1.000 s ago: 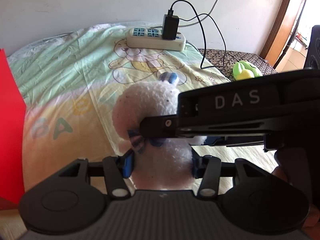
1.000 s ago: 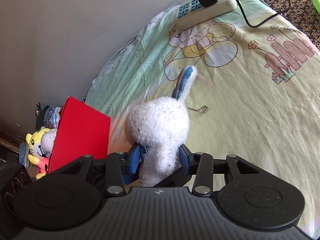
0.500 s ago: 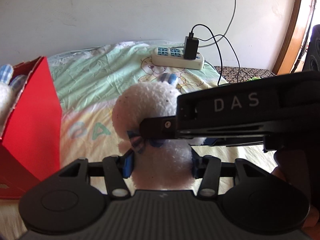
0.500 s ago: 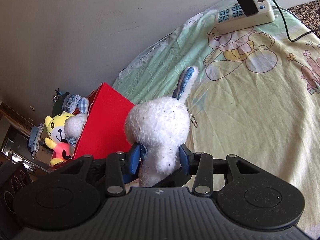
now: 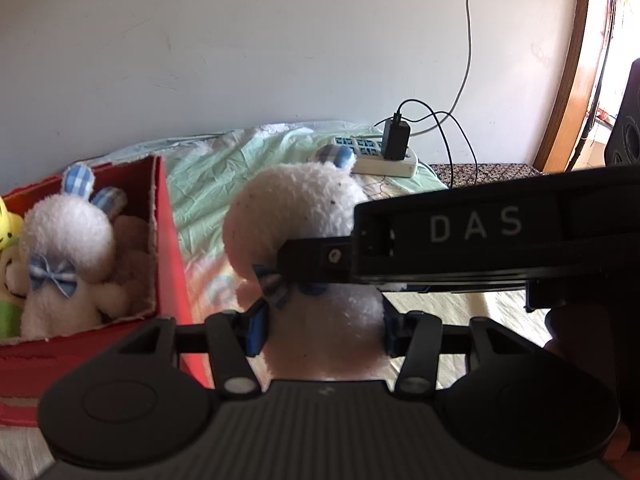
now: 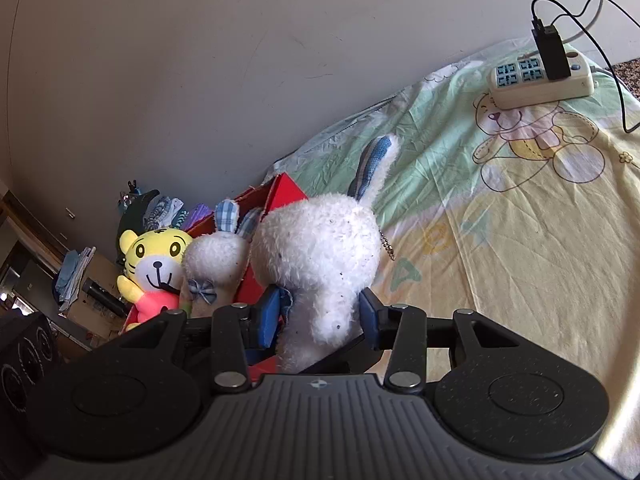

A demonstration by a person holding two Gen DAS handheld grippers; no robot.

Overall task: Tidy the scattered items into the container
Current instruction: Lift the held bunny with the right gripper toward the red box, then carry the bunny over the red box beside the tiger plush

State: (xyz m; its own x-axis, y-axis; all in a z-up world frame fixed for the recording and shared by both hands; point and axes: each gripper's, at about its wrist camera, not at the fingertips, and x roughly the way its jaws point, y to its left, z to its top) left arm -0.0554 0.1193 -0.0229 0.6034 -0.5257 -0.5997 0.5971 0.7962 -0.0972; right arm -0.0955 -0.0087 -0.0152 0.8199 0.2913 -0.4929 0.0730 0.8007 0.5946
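Between blue fingers, fluffy rabbit (checked ear)

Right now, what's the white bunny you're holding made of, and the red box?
The white bunny looks like fuzzy plush fabric: nubbly matte pile, with a blue checked cloth ear. The red box looks like cardboard, with a smooth red outside, a pale torn-looking top edge and a brownish inside. Both are guesses from their look.
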